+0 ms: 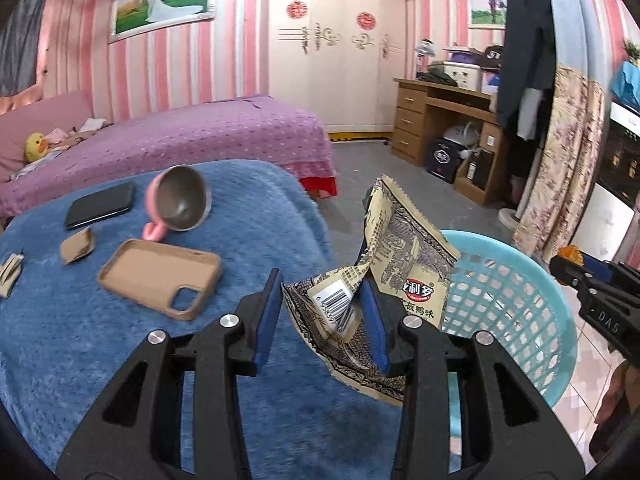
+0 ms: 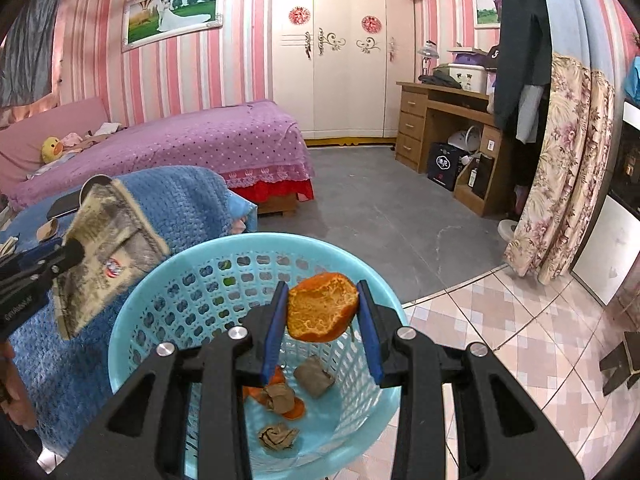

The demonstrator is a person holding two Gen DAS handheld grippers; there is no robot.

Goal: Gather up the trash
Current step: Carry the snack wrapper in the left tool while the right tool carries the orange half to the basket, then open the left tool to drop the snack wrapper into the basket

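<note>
My left gripper (image 1: pixel 320 312) has its blue pads wide apart, and a crumpled beige snack wrapper (image 1: pixel 404 264) hangs off the right pad beside the rim of the light blue basket (image 1: pixel 532 300). My right gripper (image 2: pixel 322 312) holds an orange peel (image 2: pixel 322 306) between its pads, above the basket (image 2: pixel 160 292). The wrapper (image 2: pixel 104 256) and left gripper also show at the left of the right wrist view. Crumpled paper (image 2: pixel 314 376) and orange peel pieces (image 2: pixel 294 410) lie inside the basket.
A blue blanket-covered table (image 1: pixel 256 220) carries a tipped pink cup (image 1: pixel 180 204), a tan phone case (image 1: pixel 160 276), a black phone (image 1: pixel 100 204) and small paper scraps (image 1: pixel 78 246). A purple bed (image 1: pixel 192 136), a wooden desk (image 1: pixel 440 120) and a floral curtain (image 2: pixel 560 168) stand beyond.
</note>
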